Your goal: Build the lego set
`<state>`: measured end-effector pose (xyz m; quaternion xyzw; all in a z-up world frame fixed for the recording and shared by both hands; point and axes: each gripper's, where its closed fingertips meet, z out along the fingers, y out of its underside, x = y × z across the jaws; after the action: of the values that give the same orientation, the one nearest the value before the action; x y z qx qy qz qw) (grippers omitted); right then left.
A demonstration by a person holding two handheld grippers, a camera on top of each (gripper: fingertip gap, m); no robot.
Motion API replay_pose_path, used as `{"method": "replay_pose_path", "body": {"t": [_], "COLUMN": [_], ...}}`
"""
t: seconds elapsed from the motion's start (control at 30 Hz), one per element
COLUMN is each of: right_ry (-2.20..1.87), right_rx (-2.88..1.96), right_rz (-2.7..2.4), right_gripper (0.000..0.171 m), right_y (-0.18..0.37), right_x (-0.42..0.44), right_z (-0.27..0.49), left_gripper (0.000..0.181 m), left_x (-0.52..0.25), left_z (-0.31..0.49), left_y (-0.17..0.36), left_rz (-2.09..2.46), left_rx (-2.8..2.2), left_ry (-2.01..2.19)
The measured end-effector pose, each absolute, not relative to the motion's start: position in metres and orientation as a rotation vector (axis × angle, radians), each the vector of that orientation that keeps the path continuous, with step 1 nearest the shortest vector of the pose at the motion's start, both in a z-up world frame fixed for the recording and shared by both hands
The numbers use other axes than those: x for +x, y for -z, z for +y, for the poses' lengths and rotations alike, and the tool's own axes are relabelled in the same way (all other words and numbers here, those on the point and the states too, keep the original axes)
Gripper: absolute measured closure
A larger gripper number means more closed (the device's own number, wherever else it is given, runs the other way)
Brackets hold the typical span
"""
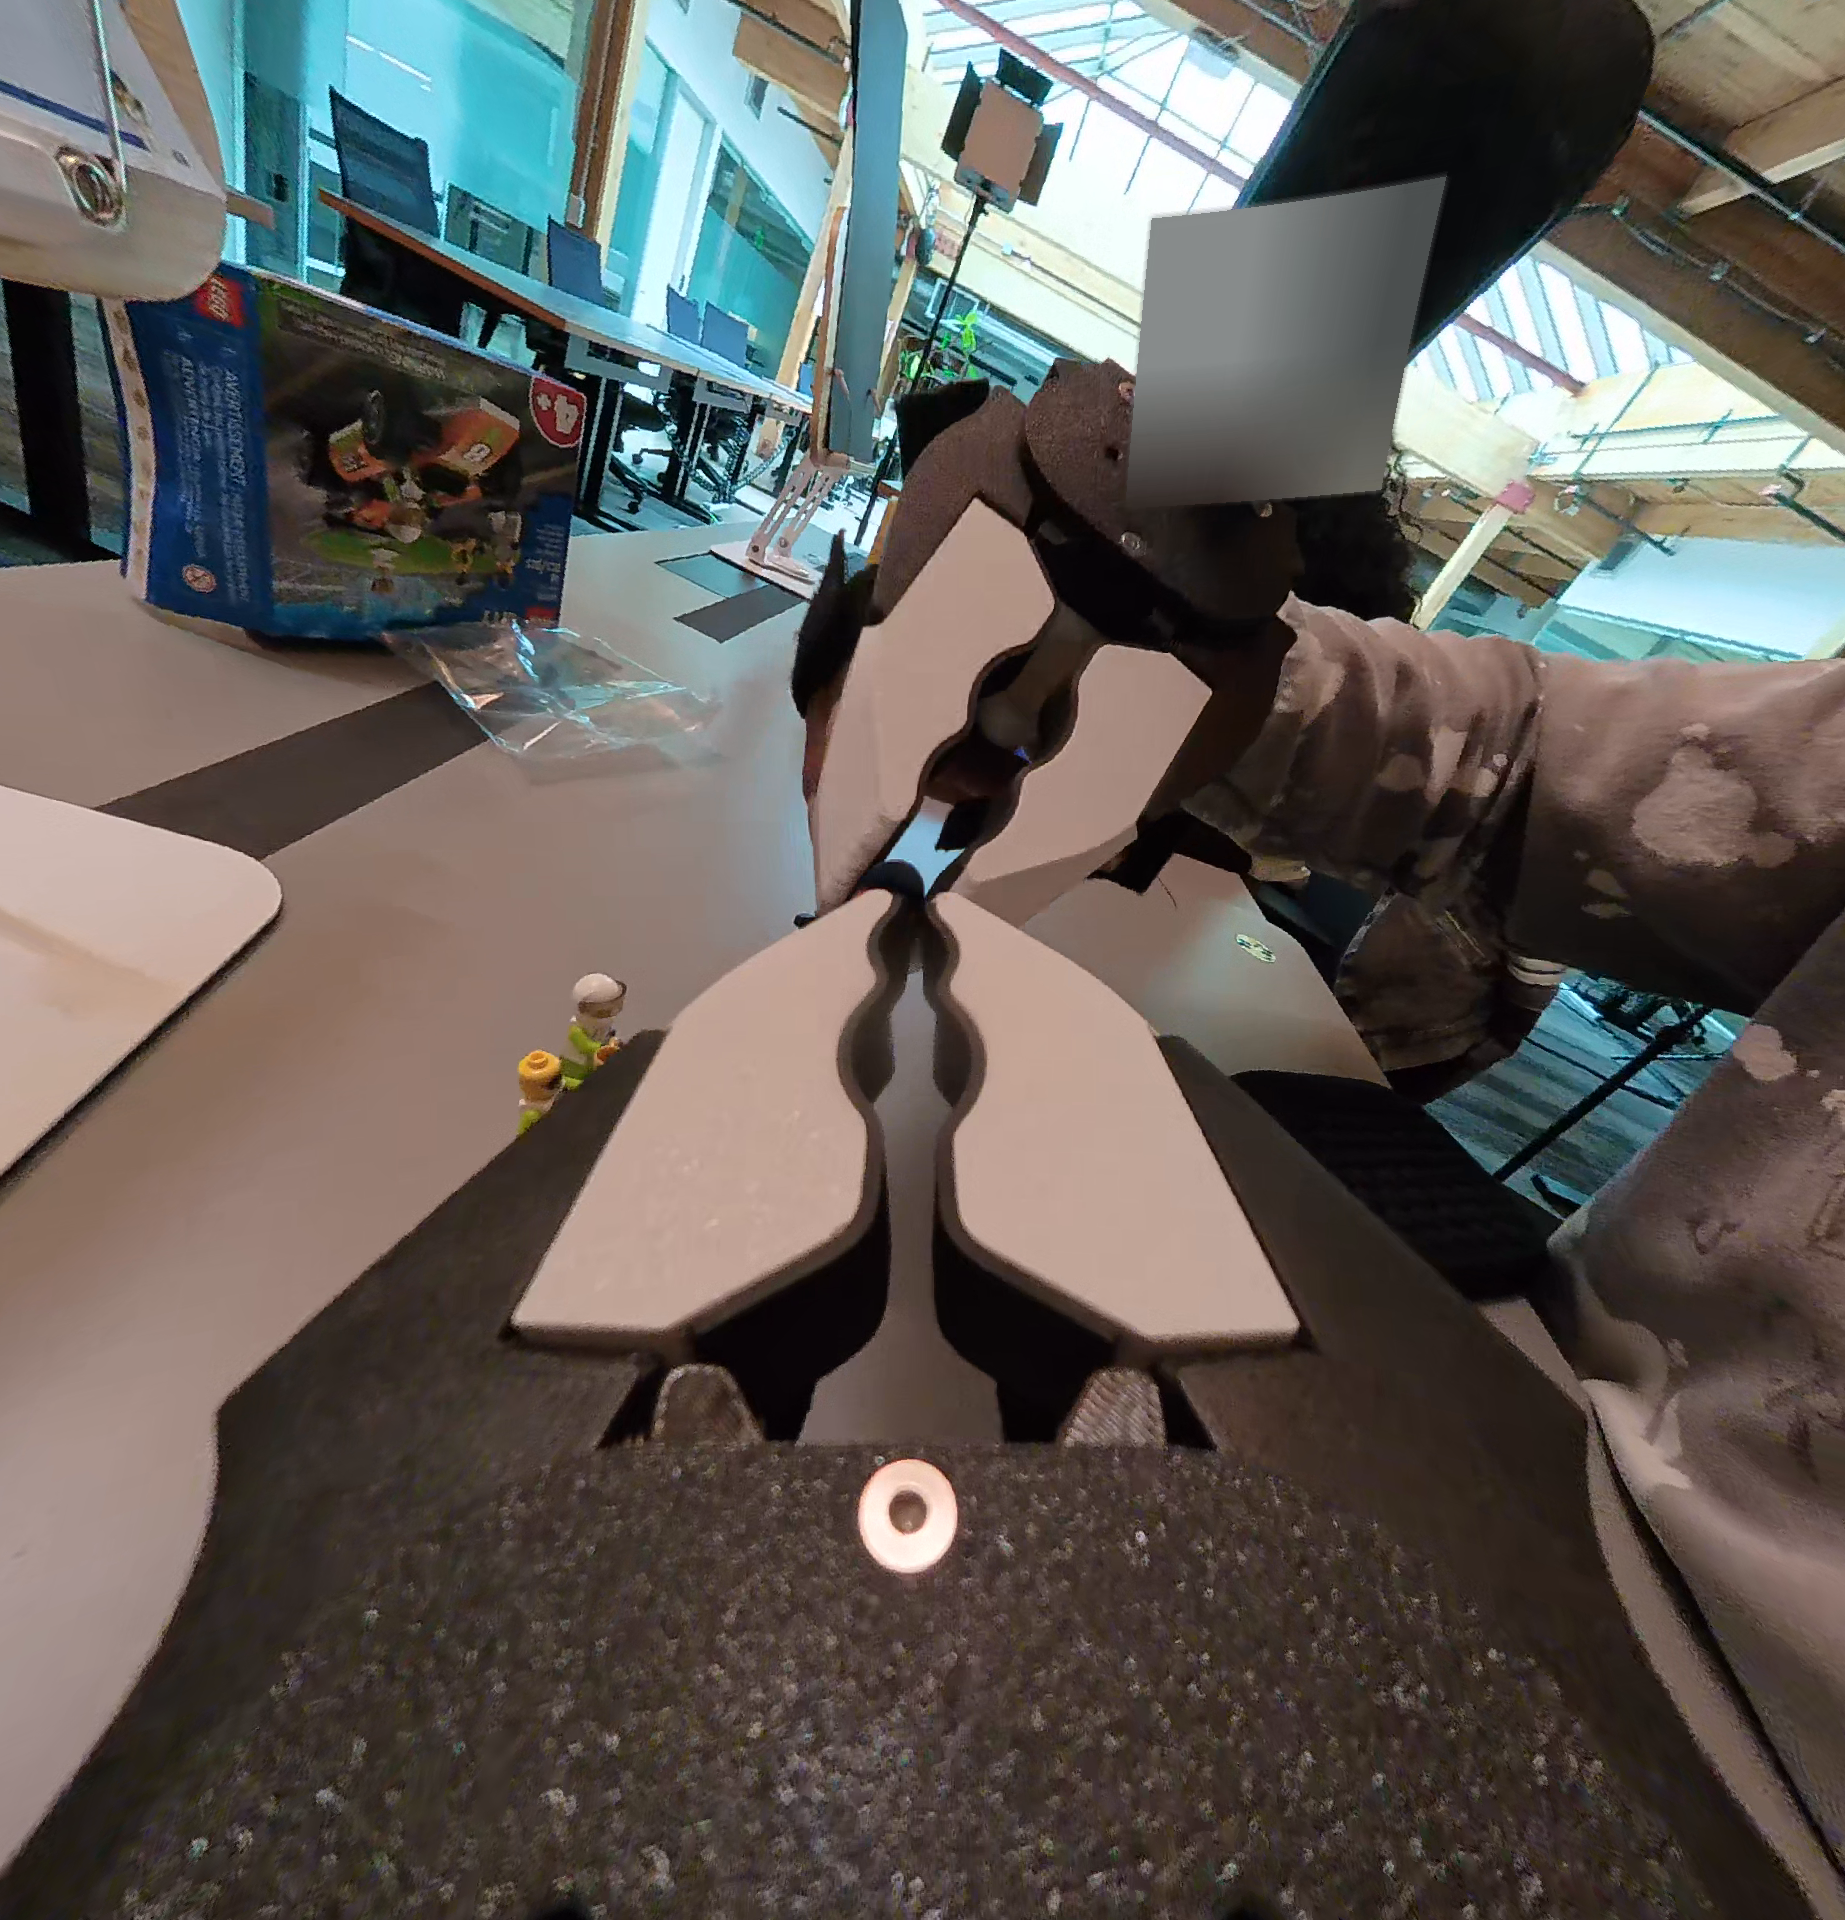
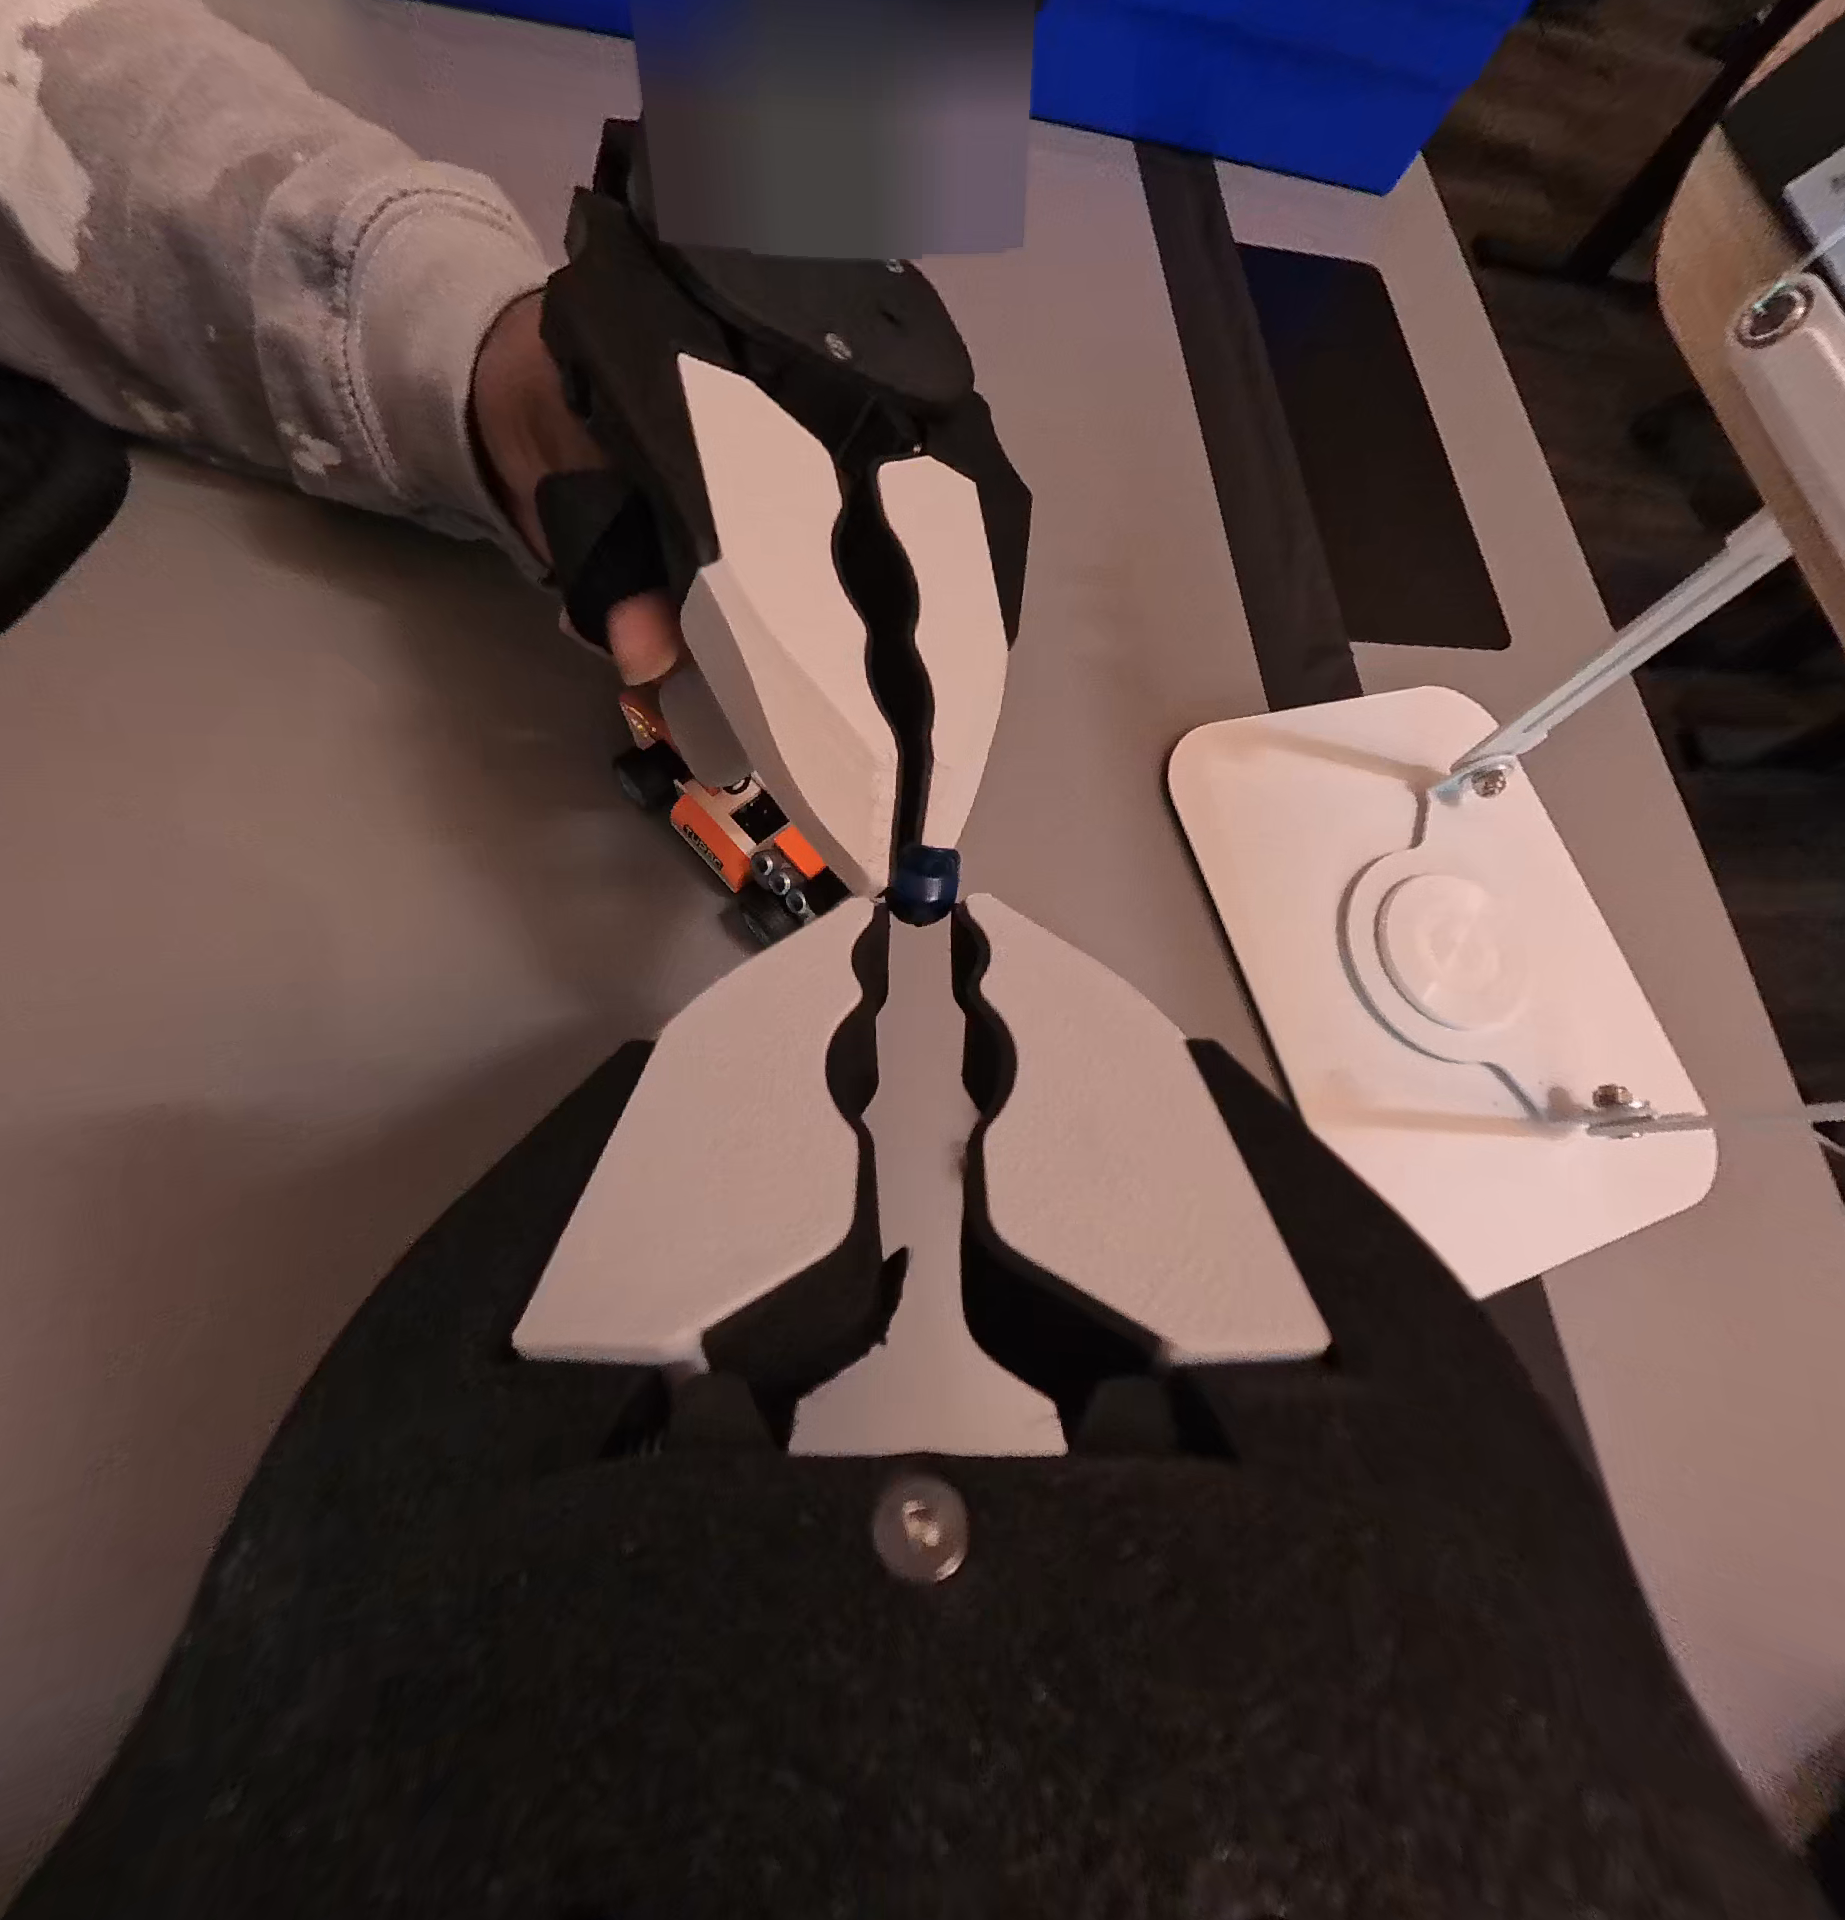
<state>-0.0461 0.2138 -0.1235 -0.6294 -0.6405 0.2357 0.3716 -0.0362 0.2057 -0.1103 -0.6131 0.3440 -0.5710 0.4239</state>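
A small dark blue piece (image 2: 926, 883) sits between the tips of both grippers, held above the grey table (image 2: 274, 935). My right gripper (image 2: 920, 906) closes on its near end. My left gripper (image 2: 913, 864) comes from the opposite side and pinches its far end. In the left wrist view, my left gripper (image 1: 907, 906) meets my right gripper (image 1: 902, 883) tip to tip, with the blue piece (image 1: 894, 880) only partly visible. An orange Lego car (image 2: 731, 826) stands on the table under the left gripper's fingers. Two minifigures (image 1: 585, 1039) stand beside my left gripper.
The Lego box (image 1: 346, 468) stands at the back left, with an empty clear bag (image 1: 575, 686) in front of it. A white stand base plate (image 2: 1417, 987) lies to the right. A blue object (image 2: 1261, 83) sits at the table's far edge. A person's sleeves hold both grippers. The grippers are tip to tip, or close to it.
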Motion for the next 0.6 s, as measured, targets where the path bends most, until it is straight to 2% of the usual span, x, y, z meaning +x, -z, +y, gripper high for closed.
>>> {"method": "replay_pose_path", "body": {"t": [0.13, 0.17, 0.33, 0.6], "right_ry": [-0.548, -0.506, -0.361, -0.530], "right_rx": [-1.599, -1.596, -1.600, -1.631], "right_rz": [-1.713, -1.729, -1.890, -1.862], "right_gripper": [0.163, 0.171, 0.171, 0.152], "right_y": [0.126, 0.128, 0.146, 0.152], "right_x": [-0.045, -0.042, -0.029, -0.041], "right_z": [0.216, 0.220, 0.232, 0.223], "left_gripper": [0.179, 0.179, 0.179, 0.180], "left_x": [-0.037, -0.037, -0.041, -0.038], "left_z": [0.207, 0.208, 0.216, 0.215], "left_y": [0.112, 0.112, 0.117, 0.127], "left_rz": [0.860, 0.855, 0.842, 0.863], "left_rx": [-1.547, -1.546, -1.598, -1.621], "left_ry": [1.436, 1.437, 1.399, 1.405]}}
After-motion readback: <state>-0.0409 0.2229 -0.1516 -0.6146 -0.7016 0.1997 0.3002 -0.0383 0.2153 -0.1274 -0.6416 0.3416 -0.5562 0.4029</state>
